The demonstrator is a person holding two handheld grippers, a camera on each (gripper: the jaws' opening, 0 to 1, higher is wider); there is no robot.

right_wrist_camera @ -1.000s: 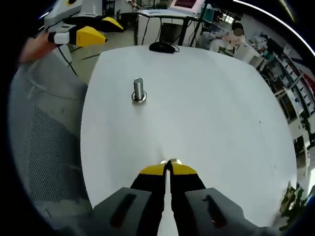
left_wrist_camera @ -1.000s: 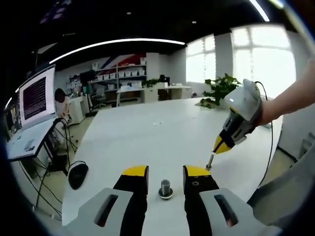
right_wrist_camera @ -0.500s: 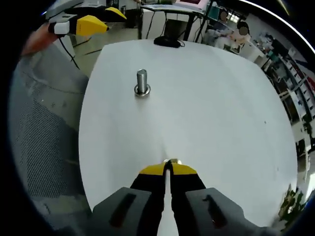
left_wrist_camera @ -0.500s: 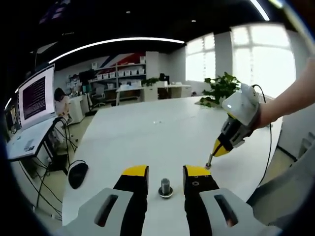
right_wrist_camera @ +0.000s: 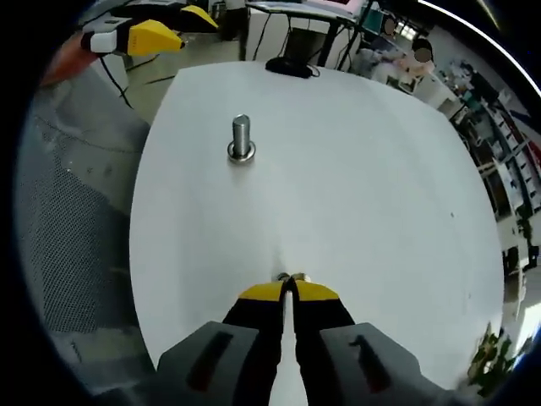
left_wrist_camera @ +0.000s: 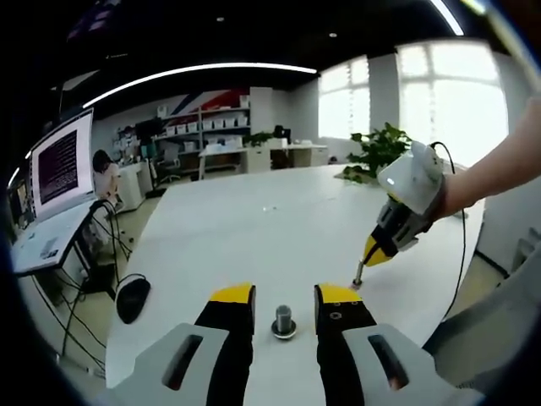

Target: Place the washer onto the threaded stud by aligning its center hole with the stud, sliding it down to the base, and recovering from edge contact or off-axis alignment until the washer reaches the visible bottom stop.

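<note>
Since a second ago the right gripper (right_wrist_camera: 288, 281) has tipped lower toward the table (right_wrist_camera: 355, 186), jaws pinched on the washer (right_wrist_camera: 292, 277), well short of the stud (right_wrist_camera: 241, 138). Left gripper (left_wrist_camera: 284, 298) straddles the stud, jaws wide, empty. Carry the washer over the stud, level it, then lower.

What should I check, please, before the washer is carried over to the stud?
1. Washer pinched at the right gripper tips: ok.
2. Right jaws shut: ok.
3. Stud upright on the white table: ok.
4. Washer over the stud: not ok, it sits well apart.
5. Left gripper open with the stud between its jaws, possibly in the way: not ok.
6. Washer hole lined up: cannot tell.
</note>
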